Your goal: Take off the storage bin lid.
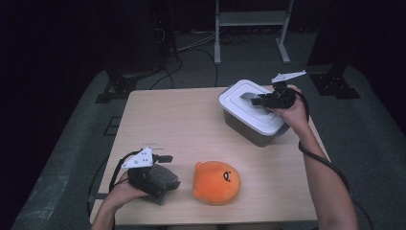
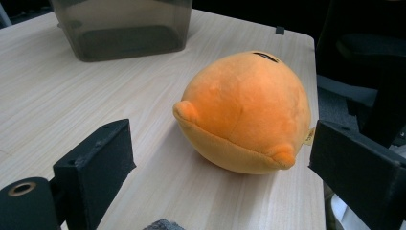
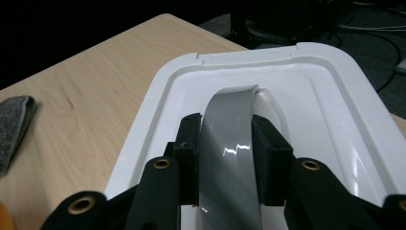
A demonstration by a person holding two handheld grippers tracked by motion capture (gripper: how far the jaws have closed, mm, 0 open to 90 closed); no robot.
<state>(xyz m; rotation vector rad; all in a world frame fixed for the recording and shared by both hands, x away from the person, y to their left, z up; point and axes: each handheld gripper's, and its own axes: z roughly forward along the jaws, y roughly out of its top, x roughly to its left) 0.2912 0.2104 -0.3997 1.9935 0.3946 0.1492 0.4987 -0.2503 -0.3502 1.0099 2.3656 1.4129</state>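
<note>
Grey handle (image 3: 229,143) between right gripper (image 3: 229,158) jaws

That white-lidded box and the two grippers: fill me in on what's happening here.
A person works at a wooden table with a gripper in each hand. The right gripper is shut on the grey handle of the white lid, which sits on the box. The left gripper is open, aimed at an orange plush toy, above a grey cloth.

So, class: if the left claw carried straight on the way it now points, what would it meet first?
Most likely the orange plush toy, lying on the table between the open left claw jaws' line; depth is uncertain.
</note>
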